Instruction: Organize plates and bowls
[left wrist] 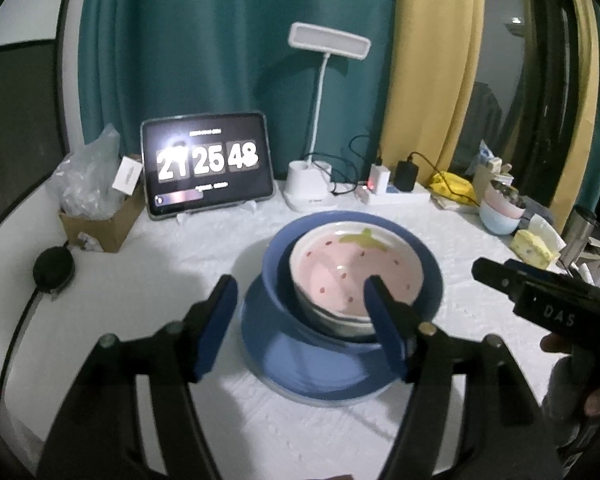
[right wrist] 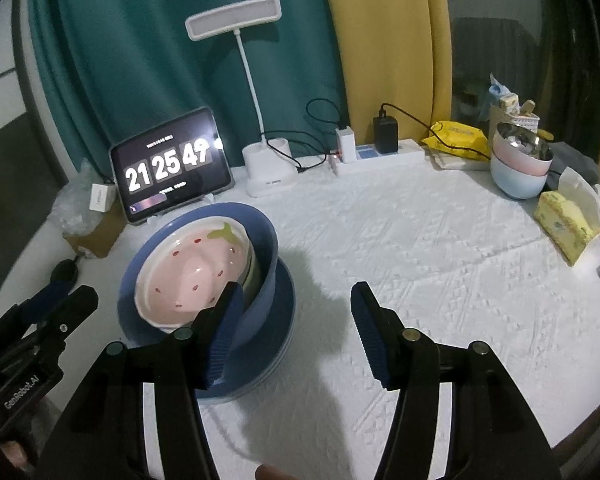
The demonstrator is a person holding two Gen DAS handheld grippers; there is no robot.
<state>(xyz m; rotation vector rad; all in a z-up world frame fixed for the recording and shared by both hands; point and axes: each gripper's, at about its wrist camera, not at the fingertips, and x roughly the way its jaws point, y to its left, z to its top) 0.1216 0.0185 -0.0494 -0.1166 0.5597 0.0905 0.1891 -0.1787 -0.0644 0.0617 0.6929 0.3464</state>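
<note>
A pink strawberry-patterned bowl [left wrist: 354, 270] sits nested in a deep blue bowl [left wrist: 276, 280], with the rim of at least one more pale bowl showing between them. That stack stands on a blue plate [left wrist: 312, 372] on the white quilted tablecloth [right wrist: 440, 240], a little in front of the tablet [left wrist: 207, 162] with the clock display.

The left gripper [left wrist: 300, 322] hangs over the near side of the stack with its blue pads spread apart and nothing clasped between them; one pad sits in front of the bowls' near rim, and I can't tell whether it touches. The right gripper [right wrist: 296, 328] is just to the stack's right, jaws likewise spread and empty over bare cloth.

Further off, at the table's far right, a pink bowl nests in a pale blue bowl [right wrist: 518, 182], with a shiny metal bowl [right wrist: 524, 142] on top. A yellow tissue box [right wrist: 566, 226] lies beside them. At the far left a cardboard box [left wrist: 100, 222] holds crumpled clear plastic.
</note>
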